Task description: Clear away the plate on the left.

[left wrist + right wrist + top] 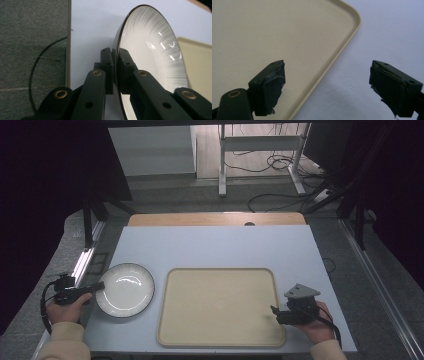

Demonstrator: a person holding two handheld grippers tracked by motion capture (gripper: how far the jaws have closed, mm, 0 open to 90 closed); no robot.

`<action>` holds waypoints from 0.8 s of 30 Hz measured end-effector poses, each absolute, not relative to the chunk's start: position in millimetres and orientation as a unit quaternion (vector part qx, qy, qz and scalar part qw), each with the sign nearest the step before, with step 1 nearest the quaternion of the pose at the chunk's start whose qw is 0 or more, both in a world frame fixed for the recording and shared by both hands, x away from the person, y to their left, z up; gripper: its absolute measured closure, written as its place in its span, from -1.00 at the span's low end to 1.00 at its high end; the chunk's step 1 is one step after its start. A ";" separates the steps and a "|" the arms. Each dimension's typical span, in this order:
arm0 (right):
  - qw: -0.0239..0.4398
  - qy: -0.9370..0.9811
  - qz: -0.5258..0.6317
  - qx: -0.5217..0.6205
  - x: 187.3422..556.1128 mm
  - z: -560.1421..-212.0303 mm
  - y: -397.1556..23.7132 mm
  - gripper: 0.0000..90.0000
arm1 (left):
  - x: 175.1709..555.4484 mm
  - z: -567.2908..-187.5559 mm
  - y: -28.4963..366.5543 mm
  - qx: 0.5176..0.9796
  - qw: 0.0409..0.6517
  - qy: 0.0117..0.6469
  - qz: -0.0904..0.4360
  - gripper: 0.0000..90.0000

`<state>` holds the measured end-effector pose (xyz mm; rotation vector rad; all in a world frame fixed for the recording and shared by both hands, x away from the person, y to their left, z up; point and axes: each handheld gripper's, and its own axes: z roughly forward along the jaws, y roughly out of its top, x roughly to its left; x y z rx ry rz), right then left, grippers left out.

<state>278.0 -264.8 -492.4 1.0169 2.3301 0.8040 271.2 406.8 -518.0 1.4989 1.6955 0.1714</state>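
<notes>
Your left gripper (115, 56) jaws clench the plate (125, 289) rim left of the tray (220, 306); it's stiff, glossy, breakable, so lift level; right gripper (327, 82) jaws gape, holding 0 things

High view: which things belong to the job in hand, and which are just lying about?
In the job:
- round white ribbed plate with dark rim
- left claw, clamped on the plate's rim
- empty beige rectangular tray
- right claw, open

Lying about:
- black floor cables

The plate (125, 289) is being supported on the table (210, 247), just left of the tray (220, 307); its left rim is being pinched by the left gripper (100, 285). The right gripper (274, 312) is being held at the tray's right edge.
</notes>
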 end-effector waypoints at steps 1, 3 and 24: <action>0.235 0.849 0.293 0.371 278.0 -492.3 -264.9 -0.68 | 271.1 -517.3 406.5 0.598 0.424 0.676 0.069 0.89; 0.235 0.849 0.293 0.371 277.9 -492.3 -265.1 -0.68 | 270.8 -516.3 406.2 0.597 0.430 0.674 0.069 0.88; 0.239 0.847 0.292 0.375 278.7 -492.2 -267.8 -0.68 | 267.8 -509.8 407.6 0.582 0.464 0.665 0.064 0.84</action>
